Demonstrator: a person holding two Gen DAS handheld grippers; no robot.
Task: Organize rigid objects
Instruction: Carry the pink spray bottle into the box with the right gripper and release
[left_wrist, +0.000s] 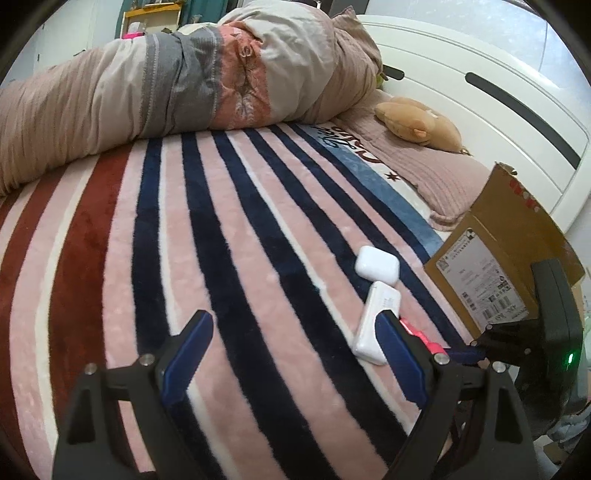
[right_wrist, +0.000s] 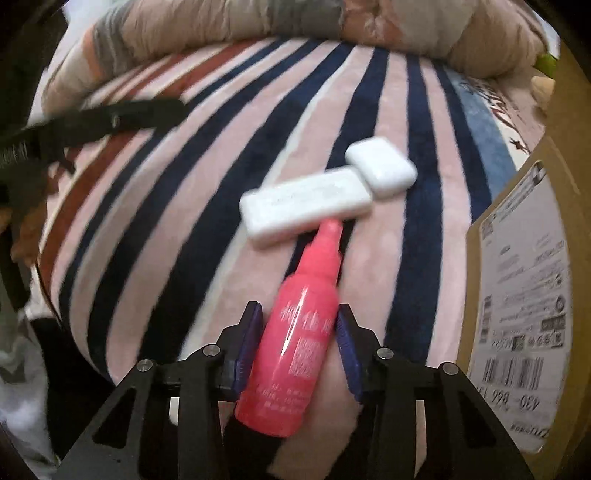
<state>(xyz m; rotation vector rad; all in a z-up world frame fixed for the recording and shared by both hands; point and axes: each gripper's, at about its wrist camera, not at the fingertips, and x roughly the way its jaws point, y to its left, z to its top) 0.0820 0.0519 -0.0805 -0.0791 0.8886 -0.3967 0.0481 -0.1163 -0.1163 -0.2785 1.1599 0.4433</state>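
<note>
A pink bottle (right_wrist: 295, 332) lies on the striped blanket, its nozzle touching a long white case (right_wrist: 306, 205). My right gripper (right_wrist: 300, 314) has its jaws around the bottle's body, the blue pads touching both sides. A small white earbud case (right_wrist: 380, 170) lies just beyond the long case. In the left wrist view the earbud case (left_wrist: 376, 265), the long white case (left_wrist: 373, 321) and a sliver of the pink bottle (left_wrist: 421, 334) lie to the right. My left gripper (left_wrist: 295, 325) is open and empty above the blanket. The right gripper (left_wrist: 465, 355) shows there at right.
A cardboard box (left_wrist: 498, 258) with a shipping label stands at the right; it also shows in the right wrist view (right_wrist: 524, 295). A rolled duvet (left_wrist: 166, 85) lies across the back. A plush toy (left_wrist: 417, 123) and pillow lie by the white headboard (left_wrist: 480, 96).
</note>
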